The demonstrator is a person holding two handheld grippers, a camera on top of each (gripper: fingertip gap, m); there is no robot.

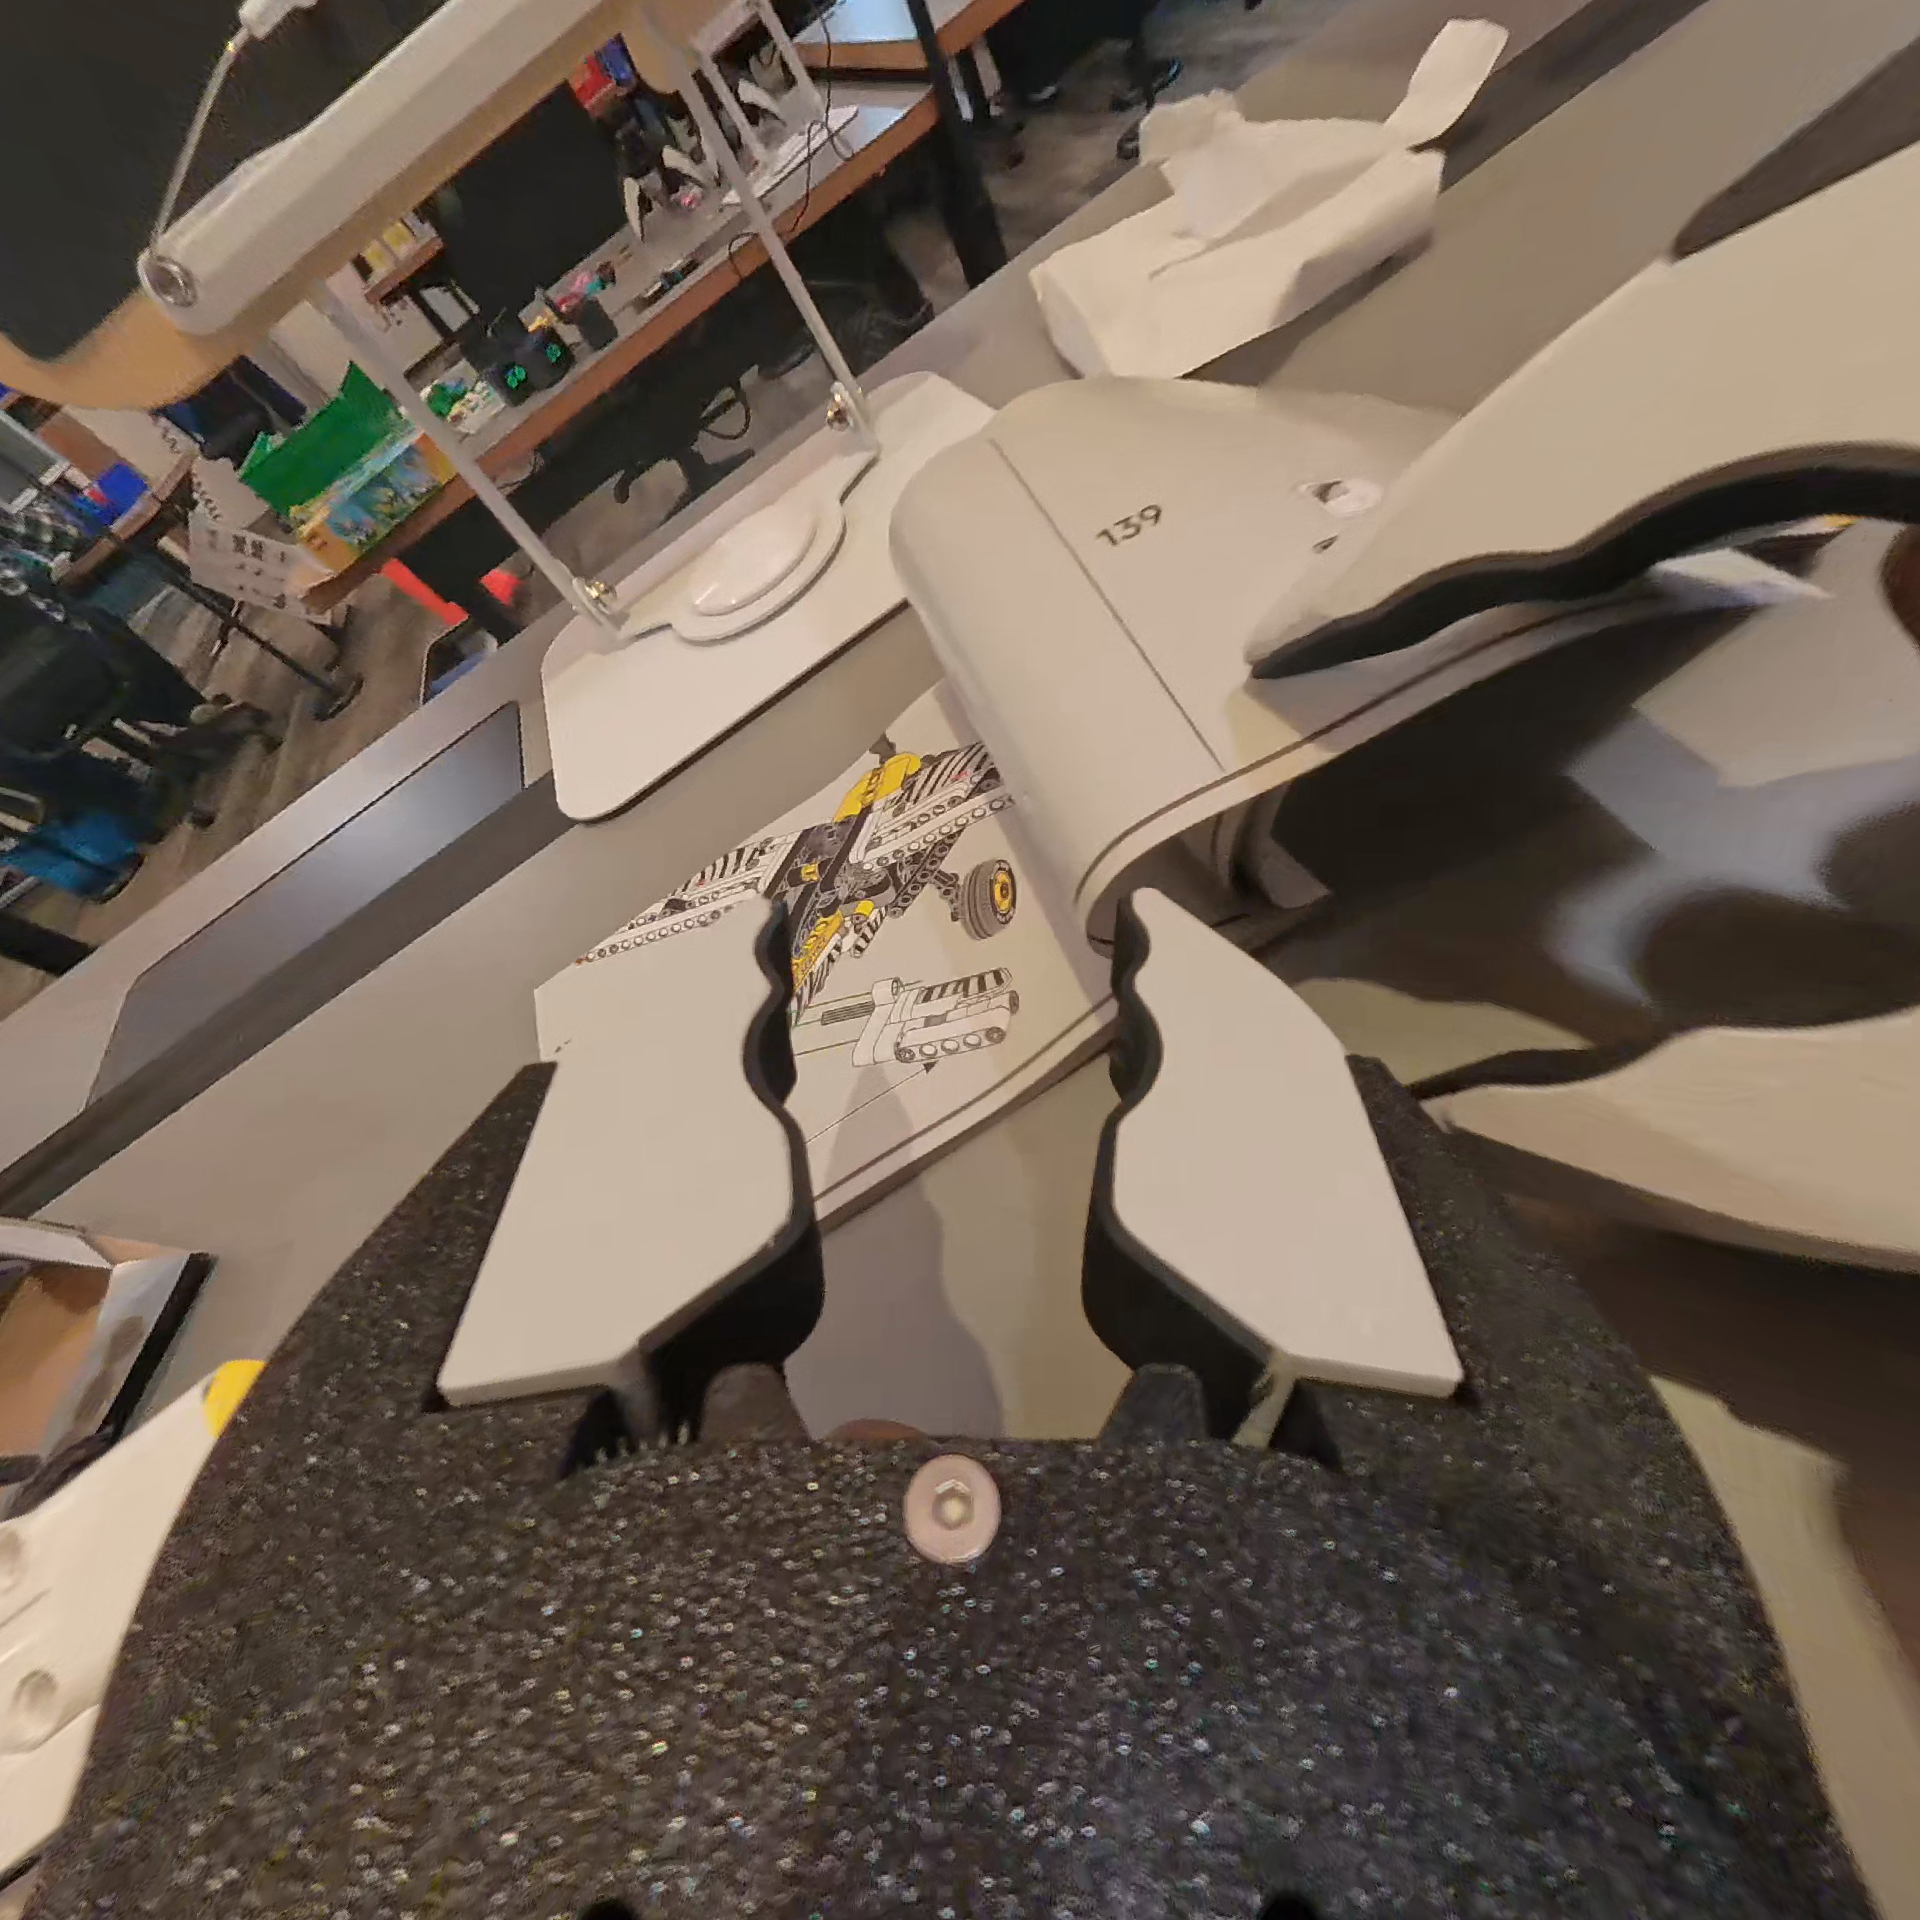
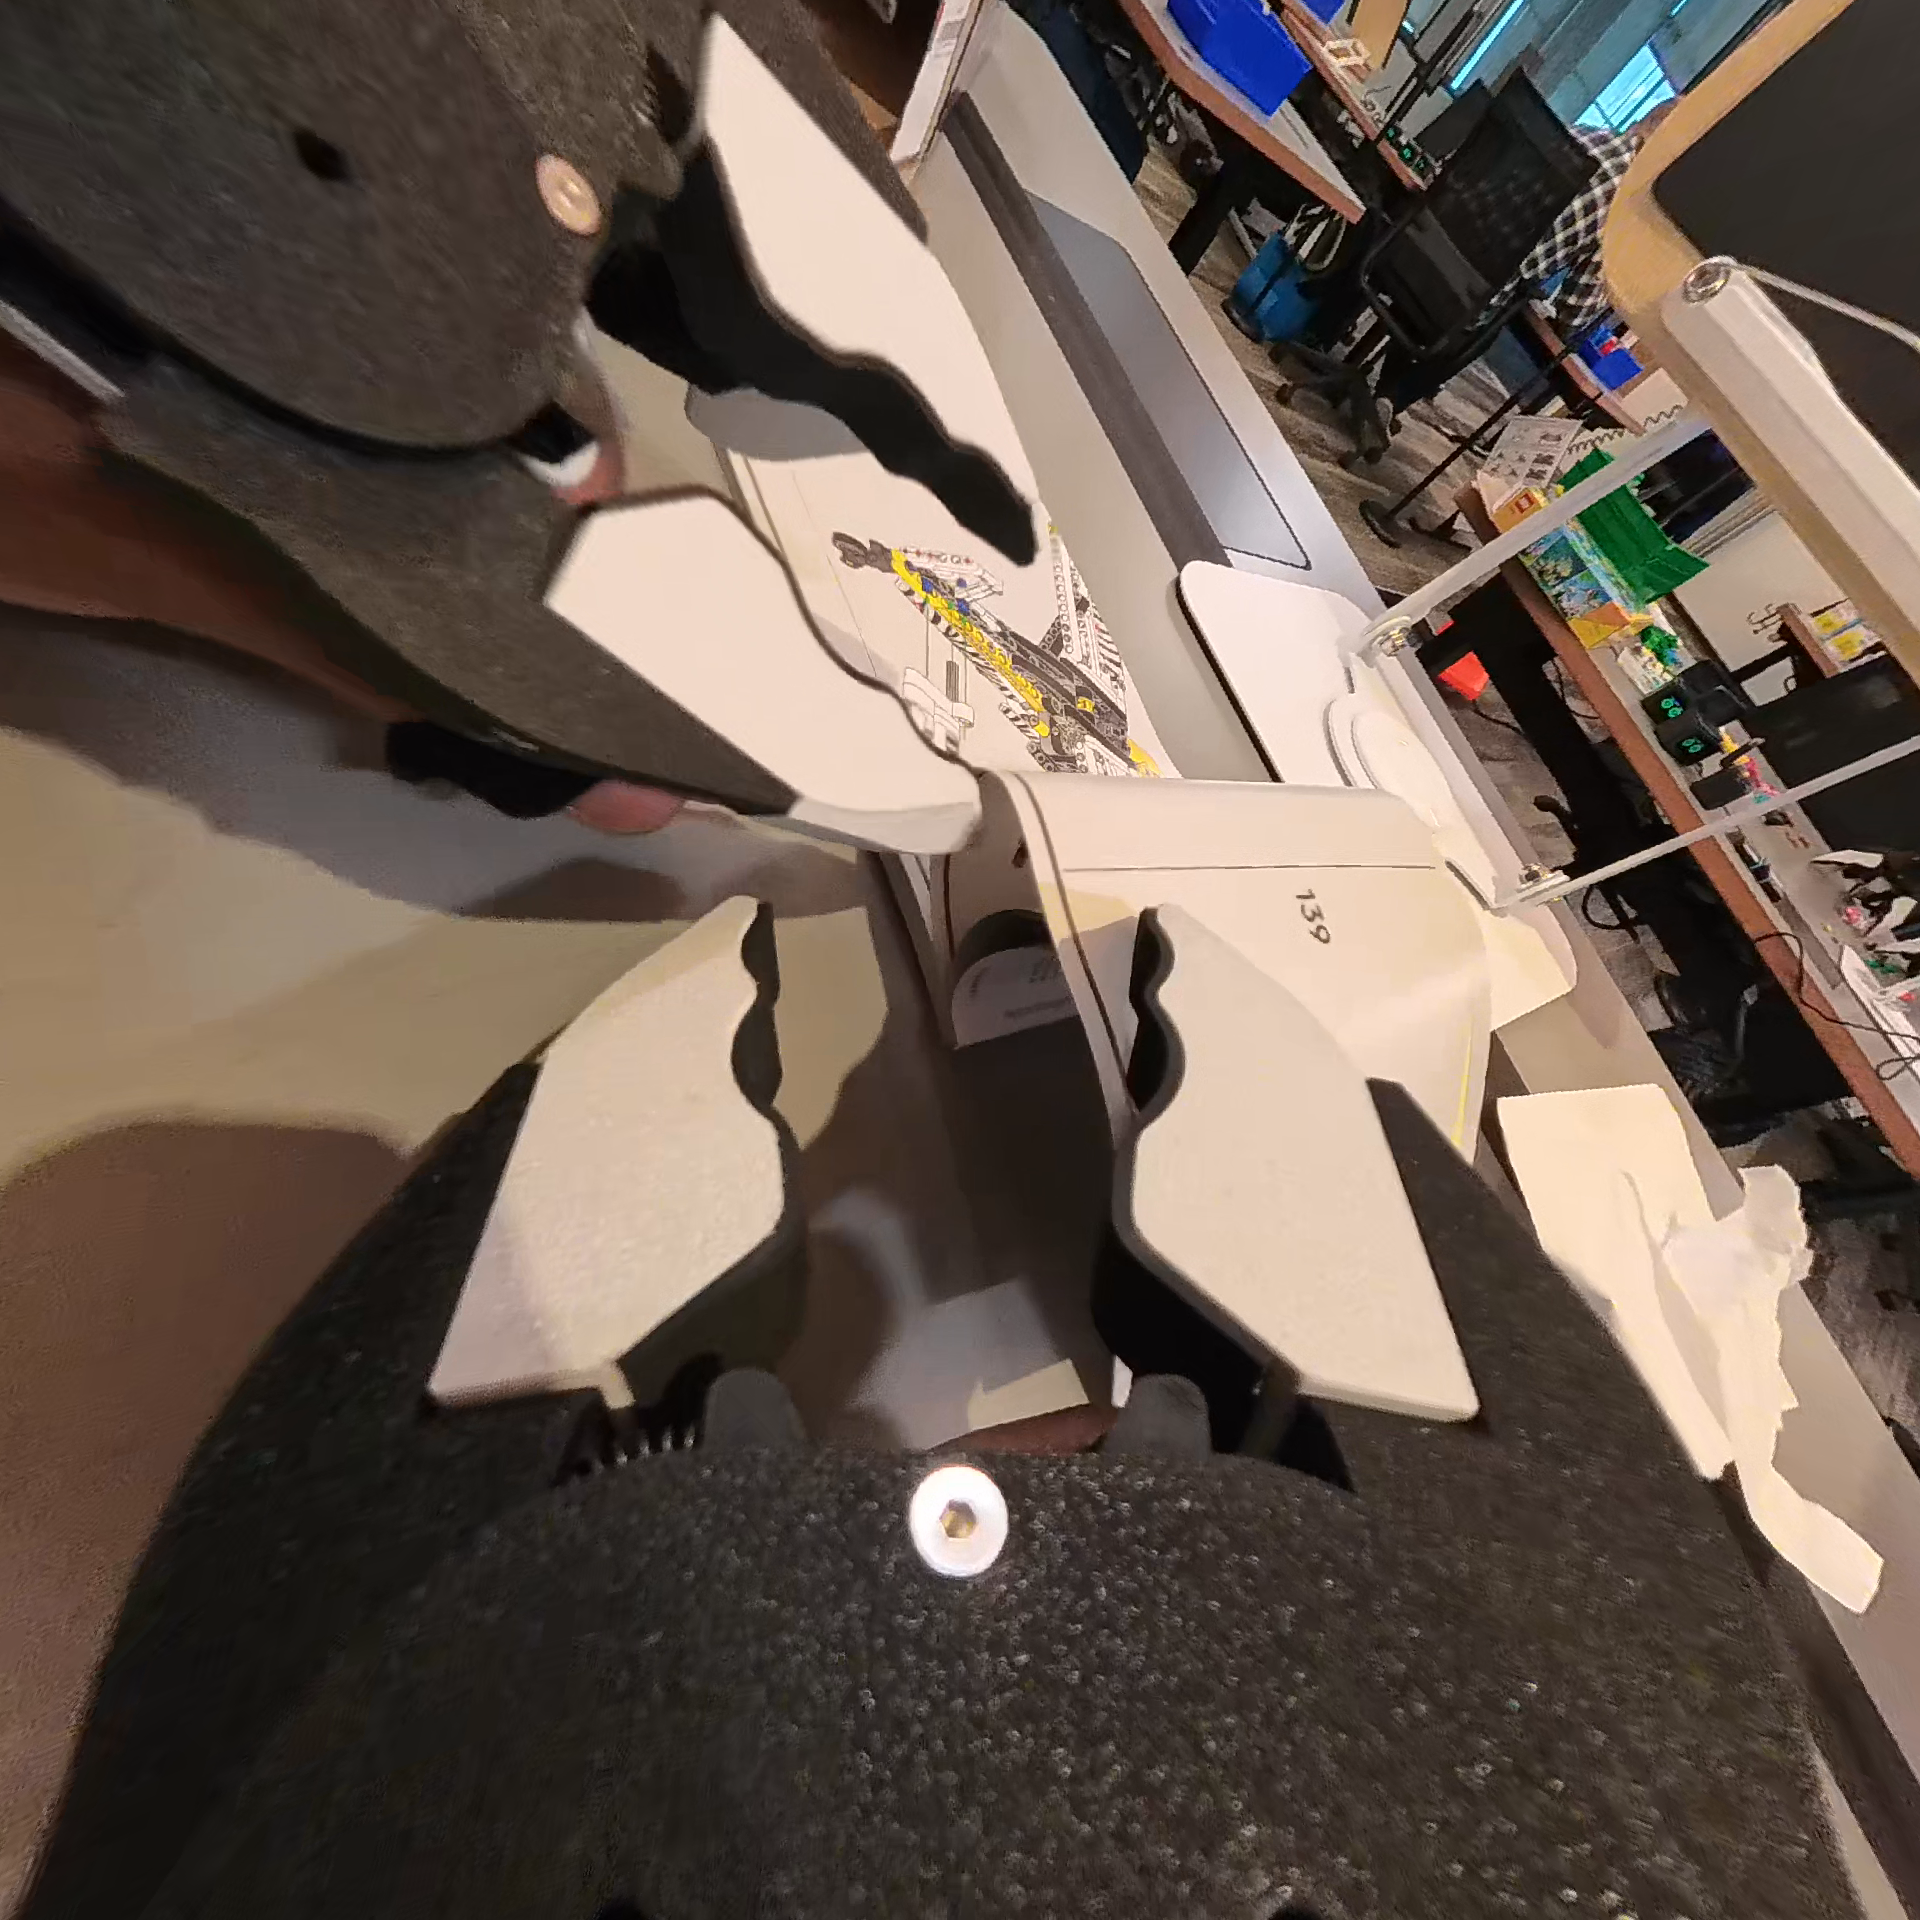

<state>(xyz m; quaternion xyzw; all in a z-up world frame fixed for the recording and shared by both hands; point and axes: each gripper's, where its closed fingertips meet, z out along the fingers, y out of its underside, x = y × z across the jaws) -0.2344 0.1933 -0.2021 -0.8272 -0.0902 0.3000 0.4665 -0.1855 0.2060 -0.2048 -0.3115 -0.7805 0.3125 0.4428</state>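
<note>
A booklet of white pages lies open on the grey table, its flat page printed with a yellow, black and white brick-model drawing, while one numbered page curls up and over, arched above the spread.

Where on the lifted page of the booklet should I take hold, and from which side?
Probably at its free, dark-lined edge. The lifted page arches up off the open booklet, so that edge stands clear with space beneath it. Come in edge-on from the open side, one finger above the sheet and one below. The right gripper already straddles that edge, fingers apart.
</note>
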